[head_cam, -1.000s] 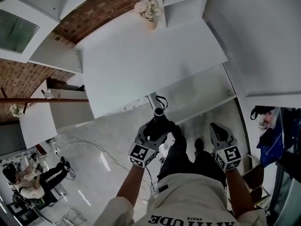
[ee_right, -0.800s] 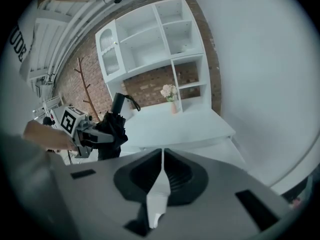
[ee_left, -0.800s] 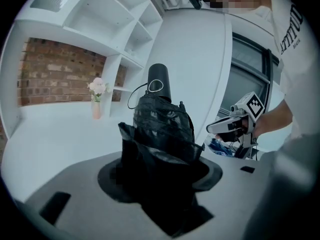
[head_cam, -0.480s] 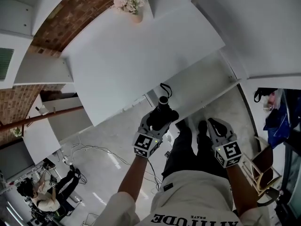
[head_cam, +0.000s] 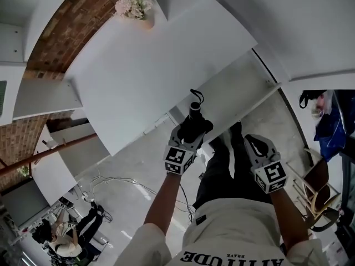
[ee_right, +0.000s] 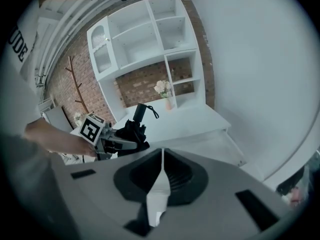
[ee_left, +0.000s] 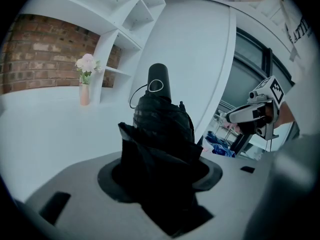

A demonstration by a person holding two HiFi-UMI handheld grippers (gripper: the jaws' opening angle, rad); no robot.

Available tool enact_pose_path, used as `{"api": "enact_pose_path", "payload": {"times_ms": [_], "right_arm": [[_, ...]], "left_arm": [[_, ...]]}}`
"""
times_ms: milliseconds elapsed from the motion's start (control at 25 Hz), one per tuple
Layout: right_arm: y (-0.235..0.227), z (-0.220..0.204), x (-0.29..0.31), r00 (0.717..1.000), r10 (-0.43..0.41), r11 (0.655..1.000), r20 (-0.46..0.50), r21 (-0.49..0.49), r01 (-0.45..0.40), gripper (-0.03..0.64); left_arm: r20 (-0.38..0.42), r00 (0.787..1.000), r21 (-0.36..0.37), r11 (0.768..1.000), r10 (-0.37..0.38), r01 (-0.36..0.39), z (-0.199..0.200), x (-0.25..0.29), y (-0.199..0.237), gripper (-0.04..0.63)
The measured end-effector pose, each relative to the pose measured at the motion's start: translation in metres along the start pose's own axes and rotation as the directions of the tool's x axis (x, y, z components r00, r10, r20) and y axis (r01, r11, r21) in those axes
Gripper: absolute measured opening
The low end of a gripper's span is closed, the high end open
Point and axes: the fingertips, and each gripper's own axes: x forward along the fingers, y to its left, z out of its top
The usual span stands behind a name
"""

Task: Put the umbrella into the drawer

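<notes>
A folded black umbrella [head_cam: 193, 127] with a short handle and wrist loop sticks out forward from my left gripper [head_cam: 192, 133], which is shut on its bunched fabric. It hangs just before the open white drawer [head_cam: 236, 96] under the white tabletop [head_cam: 150, 65]. In the left gripper view the umbrella [ee_left: 161, 129] fills the jaws of the left gripper [ee_left: 161, 156]. My right gripper [head_cam: 253, 144] is to the right, near the drawer front, shut and holding nothing. Its tips meet in a thin line in the right gripper view [ee_right: 161, 181], where the umbrella [ee_right: 135, 128] and drawer [ee_right: 220, 141] also show.
A vase of pale flowers [head_cam: 133, 7] stands at the tabletop's far corner, against white shelves and a brick wall. The person's dark legs [head_cam: 227, 170] stand between the grippers. Cables [head_cam: 119, 182] trail on the glossy floor at left. A brown chair [head_cam: 316, 184] is at right.
My left gripper has sunk with the umbrella and drawn closer to the open drawer. The right gripper has lowered slightly. The head view has tipped further down.
</notes>
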Motion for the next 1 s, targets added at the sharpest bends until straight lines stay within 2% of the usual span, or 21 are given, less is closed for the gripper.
{"api": "enact_pose_path", "payload": {"times_ms": [240, 600, 840, 1000], "right_arm": [[-0.006, -0.001, 0.005, 1.000, 0.008, 1.000, -0.004, 0.009, -0.008, 0.035], [-0.026, -0.014, 0.019, 1.000, 0.014, 0.998, 0.001, 0.063, -0.014, 0.035], [-0.049, -0.018, 0.029, 1.000, 0.021, 0.994, 0.004, 0.107, -0.021, 0.035], [-0.064, -0.014, 0.034, 1.000, 0.016, 0.988, 0.023, 0.156, -0.019, 0.035]], "left_arm": [[-0.012, 1.000, 0.016, 1.000, -0.004, 0.004, -0.003, 0.022, 0.000, 0.247], [-0.133, 0.991, 0.051, 0.998, -0.013, 0.020, -0.026, 0.053, 0.001, 0.247], [-0.235, 0.972, 0.081, 0.997, 0.002, 0.018, -0.049, 0.088, 0.001, 0.247], [-0.315, 0.949, 0.075, 0.997, 0.006, 0.019, -0.067, 0.111, 0.007, 0.247]]}}
